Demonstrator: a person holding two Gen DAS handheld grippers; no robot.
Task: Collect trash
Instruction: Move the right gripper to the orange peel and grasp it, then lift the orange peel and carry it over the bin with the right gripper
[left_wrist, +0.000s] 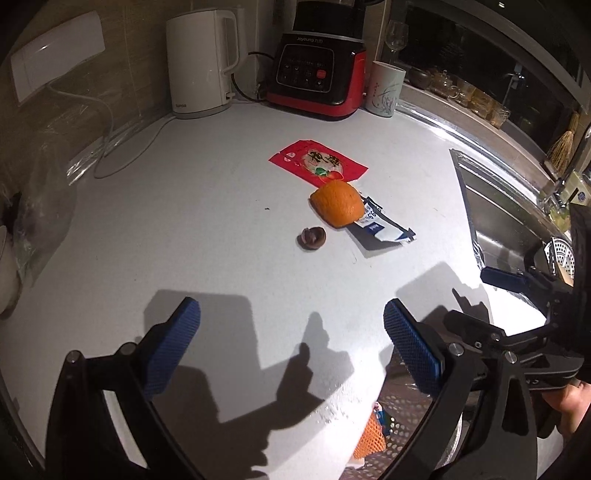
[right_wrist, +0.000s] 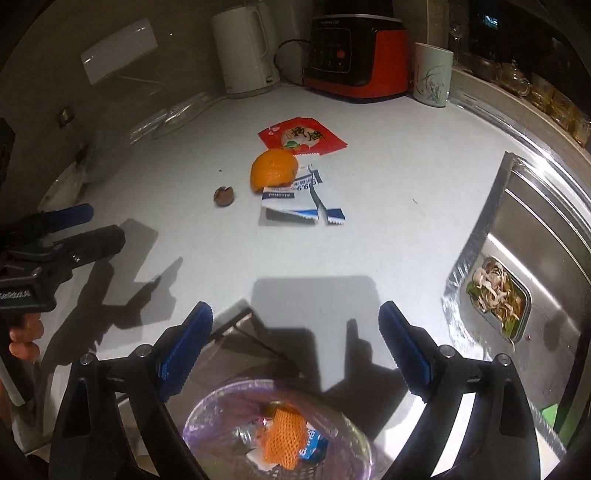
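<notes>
Two claws hang tilted downward over the near edge of the white counter (left_wrist: 207, 221), and the orange peel (left_wrist: 337, 204) in the middle of that counter serves as the landmark. Left of the peel and nearer the camera, the left claw (left_wrist: 291, 347) is released: its blue-padded fingers (left_wrist: 173, 343) stand wide apart with nothing between them, pointing toward the peel from well short of it. In the right wrist view the same claw enters from the left edge, with fingers of the person's hand (right_wrist: 24, 338) curled round its grip. Just left of the peel, a little nearer, lies a small brown shell (left_wrist: 311, 238), apart from it. Behind the peel a red wrapper (left_wrist: 317, 165) lies flat, its near edge at the peel. Touching the peel's right side, partly tucked under it, is a torn blue-and-white packet (left_wrist: 384, 227). Right of the peel and nearer, the right claw (right_wrist: 295, 350) is likewise released, pads spread, holding nothing; it hangs above a lined trash bin (right_wrist: 229, 406) below the counter edge, where orange netting (right_wrist: 284, 435) and other scraps lie. Far right of the peel is the steel sink (right_wrist: 546, 236).
</notes>
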